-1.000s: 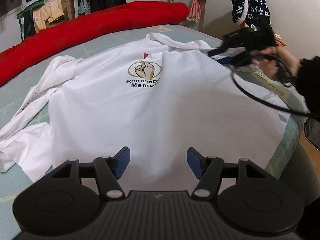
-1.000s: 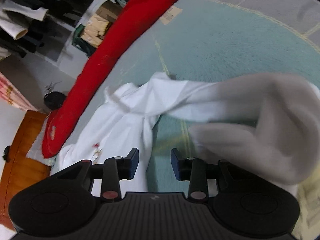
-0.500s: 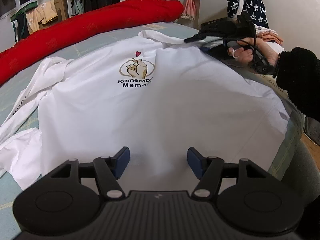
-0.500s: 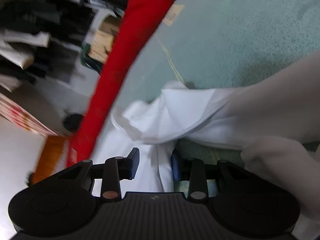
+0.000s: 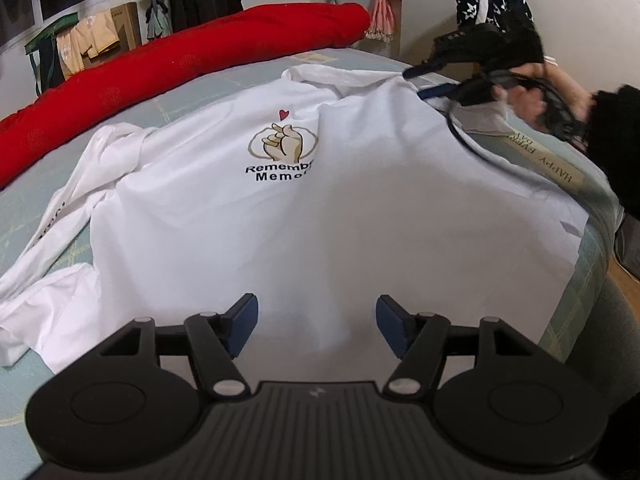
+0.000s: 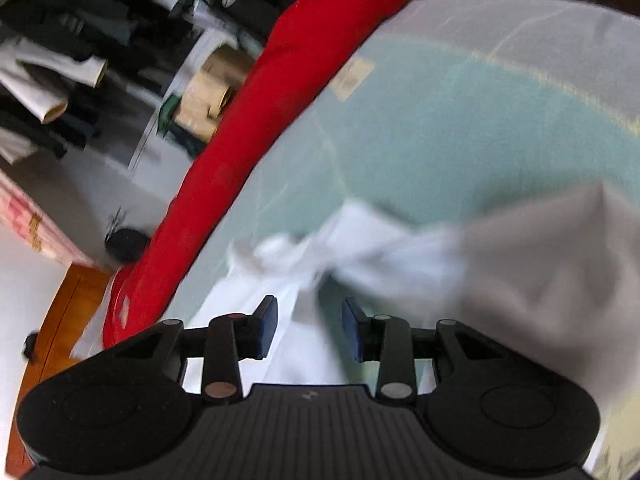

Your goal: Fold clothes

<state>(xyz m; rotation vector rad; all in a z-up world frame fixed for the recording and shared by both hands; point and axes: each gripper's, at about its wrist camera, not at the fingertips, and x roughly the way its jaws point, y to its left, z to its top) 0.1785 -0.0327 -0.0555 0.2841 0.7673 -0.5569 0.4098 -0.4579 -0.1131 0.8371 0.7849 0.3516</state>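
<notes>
Shirt laid flat for folding, both grippers empty.

L gripper [image 5: 316,322] jaws wide apart, w/ white shirt [image 5: 320,208] hem just ahead, print-up on bed [image 5: 48,364]. R gripper [image 6: 308,326] jaws apart over sleeve [image 6: 360,252]; blurry, prob. lining up for sleeve fold.

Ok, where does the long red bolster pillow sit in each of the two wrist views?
Left wrist: the long red bolster pillow runs across the upper left, behind the white long-sleeved shirt.
Right wrist: it runs diagonally from top centre to lower left, blurred.
Shared landmark: the pale green bedsheet lying beside the pillow.
</notes>
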